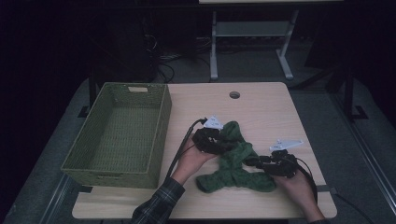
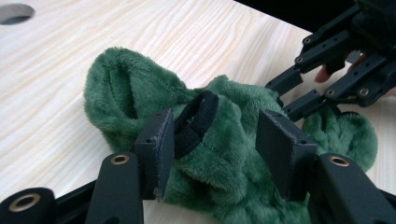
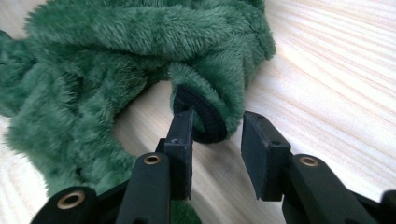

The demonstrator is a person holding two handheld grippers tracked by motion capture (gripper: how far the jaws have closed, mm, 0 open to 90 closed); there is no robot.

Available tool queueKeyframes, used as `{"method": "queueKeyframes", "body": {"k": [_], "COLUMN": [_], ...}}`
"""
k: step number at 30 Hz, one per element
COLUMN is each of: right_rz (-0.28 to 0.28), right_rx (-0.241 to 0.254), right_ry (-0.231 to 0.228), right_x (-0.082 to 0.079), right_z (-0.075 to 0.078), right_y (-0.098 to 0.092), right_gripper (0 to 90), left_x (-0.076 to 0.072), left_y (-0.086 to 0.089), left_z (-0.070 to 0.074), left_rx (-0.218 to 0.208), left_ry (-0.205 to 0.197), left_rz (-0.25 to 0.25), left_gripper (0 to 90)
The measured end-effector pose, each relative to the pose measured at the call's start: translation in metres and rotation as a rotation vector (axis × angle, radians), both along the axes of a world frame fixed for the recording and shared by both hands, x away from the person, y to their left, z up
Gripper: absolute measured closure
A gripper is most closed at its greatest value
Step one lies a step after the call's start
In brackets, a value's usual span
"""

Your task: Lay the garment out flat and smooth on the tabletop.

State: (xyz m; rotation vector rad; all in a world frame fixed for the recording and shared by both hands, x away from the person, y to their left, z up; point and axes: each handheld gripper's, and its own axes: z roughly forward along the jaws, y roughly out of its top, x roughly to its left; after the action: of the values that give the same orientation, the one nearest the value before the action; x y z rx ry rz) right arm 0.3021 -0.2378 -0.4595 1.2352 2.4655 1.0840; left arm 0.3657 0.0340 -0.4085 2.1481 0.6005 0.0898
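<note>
A fuzzy green fleece garment lies crumpled on the wooden table, right of centre. My left gripper is over its upper part. In the left gripper view this gripper is open, with a black elastic cuff and green pile between the jaws; the cuff lies against one pad and the other pad stands clear. My right gripper meets the garment's right side. In the right gripper view it is open around another black cuff, with a gap on one side.
A green woven basket with nothing in it stands at the table's left. A round cable hole sits near the far edge. The other gripper shows in the left gripper view at upper right. A white desk frame stands beyond.
</note>
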Motion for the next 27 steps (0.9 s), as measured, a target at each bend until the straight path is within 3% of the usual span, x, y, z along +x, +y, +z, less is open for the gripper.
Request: {"method": "queueKeyframes", "body": {"k": [4,7,14,17,20,22,27], "right_rz": [0.001,0.009,0.009,0.006,0.007,0.011,-0.002], "right_rx": [-0.014,-0.024,-0.023,-0.023,-0.025,-0.032,-0.04], "right_ry": [0.003,0.0,-0.006,-0.007,-0.009,-0.013,-0.047], "right_x": [0.003,0.004,0.004,0.004,0.004,0.004,0.002], "right_z": [-0.003,-0.004,-0.003,-0.003,-0.003,-0.002,0.004], "right_y": [0.002,0.002,0.003,0.003,0.002,0.003,0.0], "right_gripper": [65.7,66.4,69.5,71.2,75.4,79.5,81.5], "left_x": [0.004,0.005,0.013,0.02,0.022,0.021,0.013], "left_y": [-0.004,-0.003,-0.016,-0.022,-0.024,-0.024,-0.01], "left_z": [-0.002,0.006,0.001,-0.005,-0.009,-0.008,0.008], "left_rx": [0.004,-0.008,0.009,0.014,0.037,0.045,0.001], "left_ry": [0.003,-0.027,0.014,0.046,0.054,0.047,0.002], "left_rz": [-0.002,0.006,-0.023,-0.042,-0.067,-0.077,-0.052], "left_gripper": [46.4,46.2,48.6,54.8,70.7,80.9,84.8]}}
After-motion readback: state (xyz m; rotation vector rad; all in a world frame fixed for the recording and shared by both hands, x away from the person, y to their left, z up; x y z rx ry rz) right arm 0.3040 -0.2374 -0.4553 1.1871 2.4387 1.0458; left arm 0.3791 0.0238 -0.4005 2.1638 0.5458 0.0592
